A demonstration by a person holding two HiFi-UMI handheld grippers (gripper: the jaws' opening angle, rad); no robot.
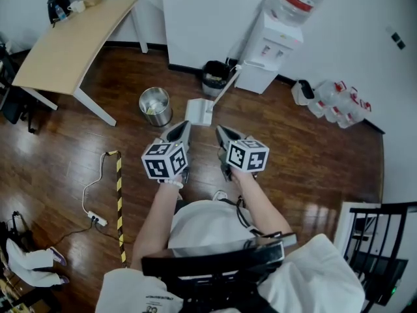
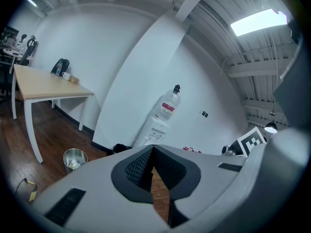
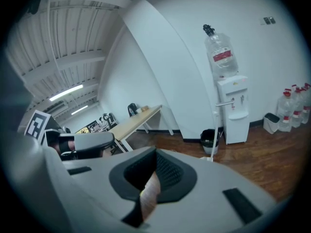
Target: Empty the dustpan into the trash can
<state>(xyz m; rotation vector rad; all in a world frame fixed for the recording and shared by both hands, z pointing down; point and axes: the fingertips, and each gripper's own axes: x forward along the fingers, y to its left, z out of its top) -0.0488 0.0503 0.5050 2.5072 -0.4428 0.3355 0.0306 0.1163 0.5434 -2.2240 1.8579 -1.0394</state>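
Left hand-held gripper (image 1: pixel 182 130) has its jaws pressed together with nothing in them. Same deal for the right hand-held gripper (image 1: pixel 222 133) right beside it. The white dustpan (image 1: pixel 197 111) sits on the floor just ahead of both tips, its handle leaning away. The silver trash can (image 1: pixel 155 106) is ahead and left of the left one, and a black bin (image 1: pixel 214 77) is farther out.

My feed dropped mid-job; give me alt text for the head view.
The left gripper and right gripper are shut and empty, held side by side short of the long-handled white dustpan ahead. A steel trash can stands just left of it, a black bin beyond it.
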